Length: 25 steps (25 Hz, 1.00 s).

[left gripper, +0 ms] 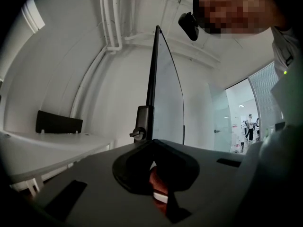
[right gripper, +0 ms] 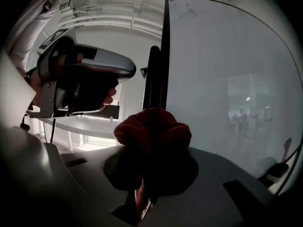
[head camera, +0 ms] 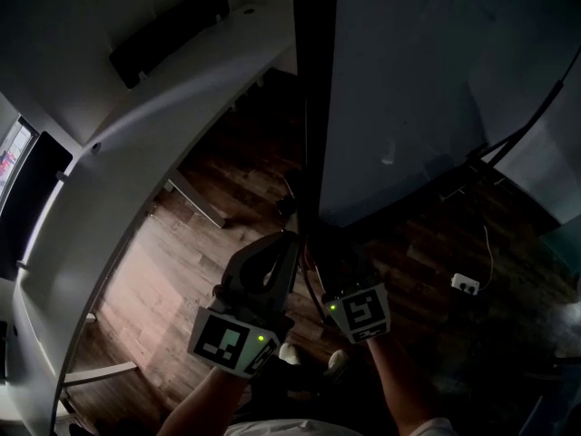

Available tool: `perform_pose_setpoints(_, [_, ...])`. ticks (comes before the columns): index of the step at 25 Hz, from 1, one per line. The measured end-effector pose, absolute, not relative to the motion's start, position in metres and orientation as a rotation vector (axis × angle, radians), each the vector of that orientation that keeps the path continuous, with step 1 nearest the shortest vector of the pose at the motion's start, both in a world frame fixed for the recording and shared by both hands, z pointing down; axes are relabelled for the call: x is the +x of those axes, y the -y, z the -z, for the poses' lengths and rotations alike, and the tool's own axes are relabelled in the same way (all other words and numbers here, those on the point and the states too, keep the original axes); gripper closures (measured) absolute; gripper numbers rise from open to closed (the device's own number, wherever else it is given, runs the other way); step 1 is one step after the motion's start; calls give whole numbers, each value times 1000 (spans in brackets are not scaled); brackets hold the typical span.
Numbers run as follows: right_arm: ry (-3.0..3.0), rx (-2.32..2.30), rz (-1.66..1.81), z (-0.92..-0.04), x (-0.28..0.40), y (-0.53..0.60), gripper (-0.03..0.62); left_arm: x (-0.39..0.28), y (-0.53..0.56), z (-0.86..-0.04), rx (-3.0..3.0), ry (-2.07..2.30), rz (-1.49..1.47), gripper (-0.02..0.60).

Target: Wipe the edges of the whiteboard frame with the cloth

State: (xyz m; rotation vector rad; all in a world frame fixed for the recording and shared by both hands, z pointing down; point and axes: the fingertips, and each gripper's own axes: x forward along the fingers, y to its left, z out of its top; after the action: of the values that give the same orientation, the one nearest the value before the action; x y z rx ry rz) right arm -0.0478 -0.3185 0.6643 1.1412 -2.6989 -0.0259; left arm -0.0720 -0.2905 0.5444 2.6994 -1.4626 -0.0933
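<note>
Well left of the whiteboard frame (head camera: 313, 107): long white desk (head camera: 136, 153) with a dark panel (head camera: 168, 30) standing on it. Wooden floor (head camera: 182, 262) lies between the desk and the frame.

Just left of the frame: left gripper (left gripper: 152, 144), held in a hand (right gripper: 35, 86). Its jaws are brought together to a point with nothing held between the tips. Something reddish shows in the hollow behind them; I cannot tell what it is. The tips aim up along the frame's black edge, just beside a clamp knob (left gripper: 138, 134) on that edge. No contact with the frame is visible.

At the frame: it is seen edge-on, black, running straight up.

On the frame's lower edge: red cloth (right gripper: 152, 126), bunched into a wad and clamped in the right gripper (right gripper: 150, 160), whose jaws are closed on it. The wad sticks out past the tips and lines up with the black edge. It looks pressed against the edge, but the spot is too dark to confirm contact.

Right of the frame: pale board surface (head camera: 408, 80), bare. Further right at floor level are dark cables (head camera: 508, 143) and a small white socket (head camera: 465, 283).
</note>
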Motion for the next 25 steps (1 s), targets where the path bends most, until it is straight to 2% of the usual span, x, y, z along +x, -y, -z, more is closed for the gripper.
perform_pose_setpoints(13, [2620, 1116, -89, -711, -42, 317, 546, -71, 286, -574, 2666, 1440, 70, 574])
perform_pose_setpoints(25, [2673, 1128, -189, -607, -23, 280, 546, -53, 260, -529, 2617, 1412, 30, 574])
